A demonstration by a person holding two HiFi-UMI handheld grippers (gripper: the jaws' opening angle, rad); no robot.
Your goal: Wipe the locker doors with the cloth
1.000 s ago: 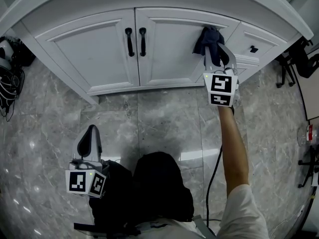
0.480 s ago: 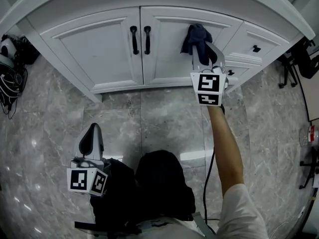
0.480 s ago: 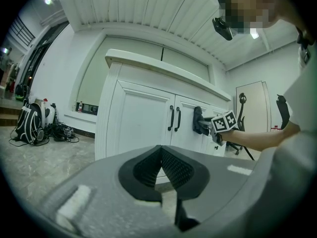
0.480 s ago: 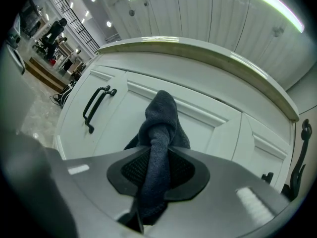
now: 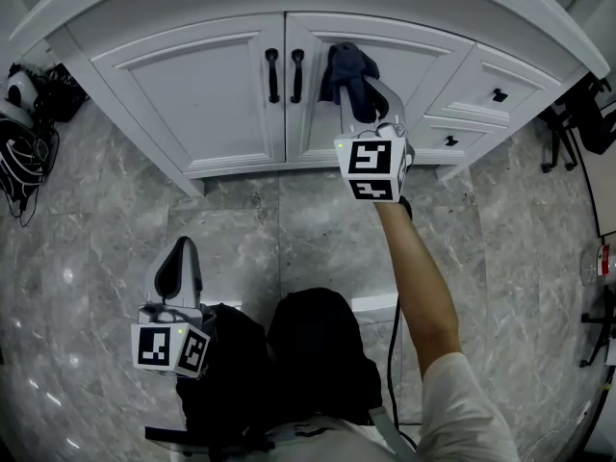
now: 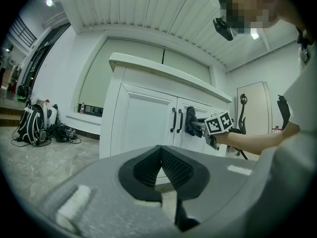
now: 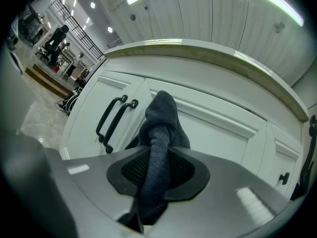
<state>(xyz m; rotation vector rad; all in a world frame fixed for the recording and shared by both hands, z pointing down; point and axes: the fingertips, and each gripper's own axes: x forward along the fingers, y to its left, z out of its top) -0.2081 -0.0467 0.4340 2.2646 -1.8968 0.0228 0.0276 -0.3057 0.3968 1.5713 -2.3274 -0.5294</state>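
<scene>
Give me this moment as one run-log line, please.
right gripper: shut on dark blue cloth | cloth: against right white panelled door, beside black handles | left gripper: shut, empty

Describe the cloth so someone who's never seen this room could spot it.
Find the white cabinet with two tall doors and paired black handles in the middle. Against the right door, just beside the handles, is the cloth: a bunched dark blue rag pinched in the right tool, the only soft thing against the white panels.
</scene>
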